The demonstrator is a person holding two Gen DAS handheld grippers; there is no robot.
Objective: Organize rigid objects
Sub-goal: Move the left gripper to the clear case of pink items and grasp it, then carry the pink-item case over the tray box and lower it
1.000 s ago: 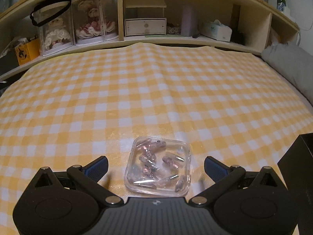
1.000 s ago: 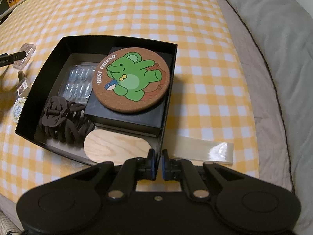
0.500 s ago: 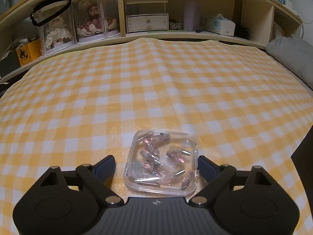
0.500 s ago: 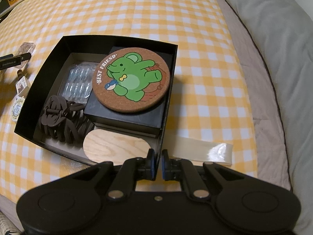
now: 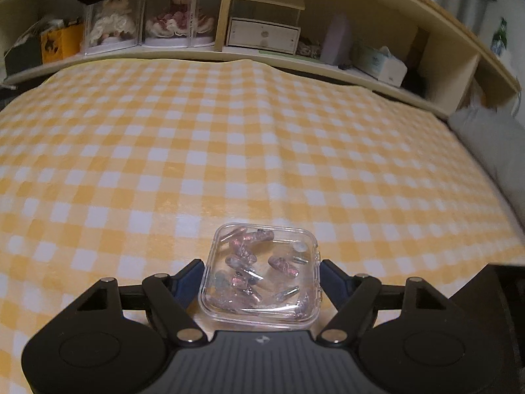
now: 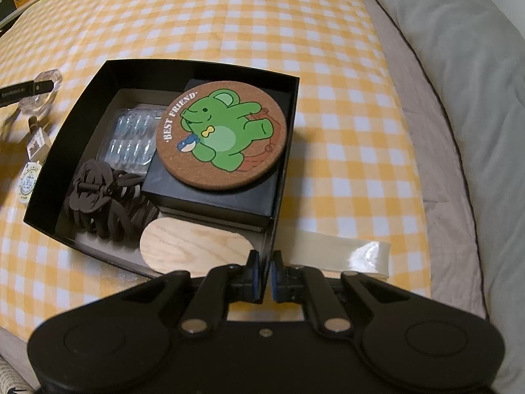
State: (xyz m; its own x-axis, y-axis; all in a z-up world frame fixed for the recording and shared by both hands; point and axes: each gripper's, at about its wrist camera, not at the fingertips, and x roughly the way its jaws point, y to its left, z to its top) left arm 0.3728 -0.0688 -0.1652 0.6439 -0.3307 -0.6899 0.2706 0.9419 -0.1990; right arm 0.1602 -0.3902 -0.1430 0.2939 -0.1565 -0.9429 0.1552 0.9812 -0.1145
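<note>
Clear case [image 5: 262, 271] of small pink pieces: sits between my left gripper's [image 5: 261, 274] fingers, pads touching both sides, seemingly clamped. Black box [image 6: 111, 65], its destination, lies right of the case; my right gripper [image 6: 265, 275] pinches its near wall. Surface: yellow checked cloth [image 5: 229, 138]; shelving [image 5: 295, 62] beyond.

Yellow-checked bed cover [image 6: 229, 16] carries black box [image 6: 82, 98], flat clear strip [image 6: 341, 252], possibly small tags [image 6: 29, 184].
</note>
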